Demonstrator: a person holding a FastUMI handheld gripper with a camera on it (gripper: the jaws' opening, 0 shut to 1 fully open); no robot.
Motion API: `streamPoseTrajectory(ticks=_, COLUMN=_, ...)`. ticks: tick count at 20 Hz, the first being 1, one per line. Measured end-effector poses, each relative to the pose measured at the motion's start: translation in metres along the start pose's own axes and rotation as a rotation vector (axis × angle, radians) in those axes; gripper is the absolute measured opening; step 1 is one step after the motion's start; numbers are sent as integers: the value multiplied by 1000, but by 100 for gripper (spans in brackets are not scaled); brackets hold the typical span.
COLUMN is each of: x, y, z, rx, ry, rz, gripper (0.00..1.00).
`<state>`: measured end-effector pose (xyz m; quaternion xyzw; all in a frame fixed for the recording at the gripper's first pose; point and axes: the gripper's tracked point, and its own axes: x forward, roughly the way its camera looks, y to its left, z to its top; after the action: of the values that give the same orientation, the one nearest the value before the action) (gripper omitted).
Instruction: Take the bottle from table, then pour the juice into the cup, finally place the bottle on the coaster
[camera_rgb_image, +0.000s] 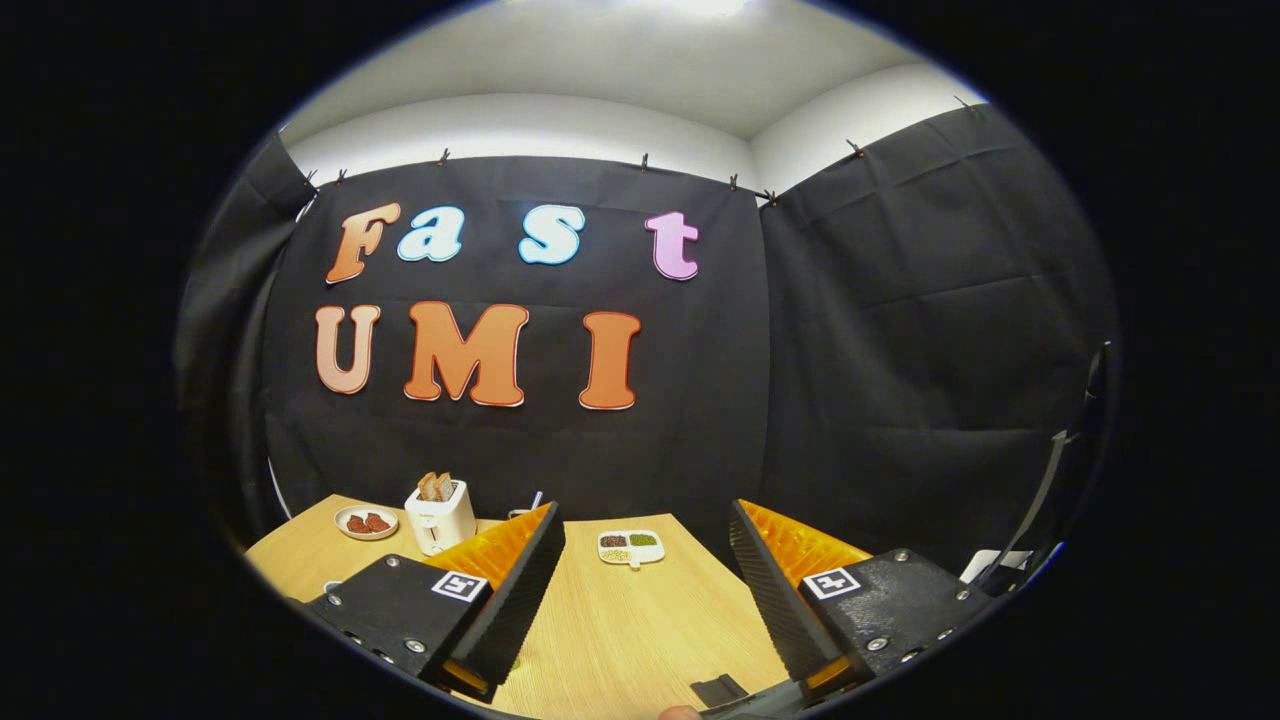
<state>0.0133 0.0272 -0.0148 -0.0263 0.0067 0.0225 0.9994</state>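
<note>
A: What is the gripper doing?

B: It is hanging above the wooden table with its fingers spread wide and nothing between them. Past the gap I am seeing bare tabletop and, further on, a small divided dish of dark and green bits near the far edge.

A: And the bottle?

B: I am not finding it — nor the cup or the coaster. The view is aiming level at the wall, so I am guessing the task's things are sitting nearer and lower than the fingers are looking. A bit of green is peeking out under the left finger, and a dark flat piece is lying by the right finger's base, but I cannot say what either is.

A: What else is out there?

B: A white toaster with two slices sticking up is standing beyond the left finger, with a round plate of reddish-brown pieces just beside it — both well away from the open middle.

A: So where is the task?

B: It is looking like the very start: jaws wide, ready for a grasp, nothing taken yet.
</note>
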Motion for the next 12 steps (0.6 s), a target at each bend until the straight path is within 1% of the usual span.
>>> streamPoseTrajectory(ticks=3, x=3, y=5, z=-15, rx=-2, ry=23, rz=10, gripper=99)
streamPoseTrajectory(ticks=7, x=8, y=23, z=-32, rx=3, ry=41, rz=50, gripper=99)
streamPoseTrajectory(ticks=12, x=16, y=66, z=-57, rx=-4, ry=94, rz=139, gripper=99)
